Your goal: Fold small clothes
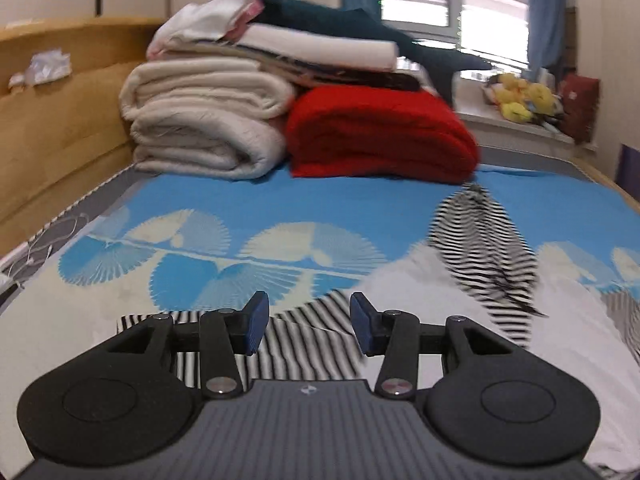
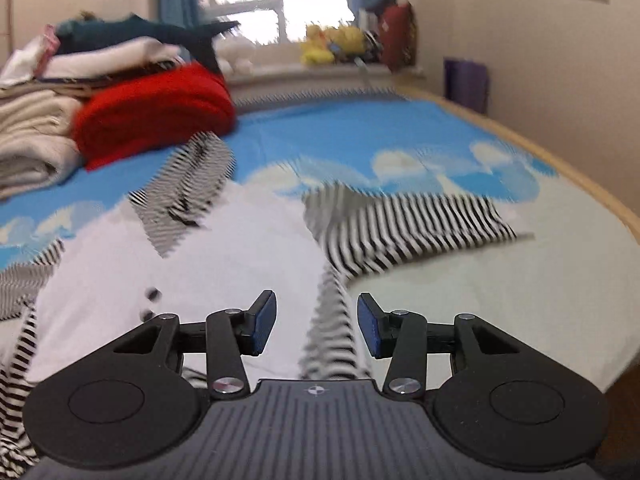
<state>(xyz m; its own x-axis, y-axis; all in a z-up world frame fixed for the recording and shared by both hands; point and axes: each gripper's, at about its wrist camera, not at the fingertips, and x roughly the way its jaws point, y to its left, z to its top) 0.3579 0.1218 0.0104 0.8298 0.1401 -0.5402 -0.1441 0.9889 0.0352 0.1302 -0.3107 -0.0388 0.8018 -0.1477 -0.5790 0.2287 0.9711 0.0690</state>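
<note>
Left wrist: one striped garment, two grippers apart-jawed, empty.

Bright window, blue curtains, wooden headboard

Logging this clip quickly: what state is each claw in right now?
Left claw: open, holding nothing.
Right claw: open, holding nothing.

The striped shirt is thin, soft cloth, lying on a smooth printed bed sheet. Behind it, the red blanket and cream blanket look thick and fuzzy, and the headboard is smooth pale wood. Each tool is matt black plastic with shiny metal pivots and blue pads.
</note>
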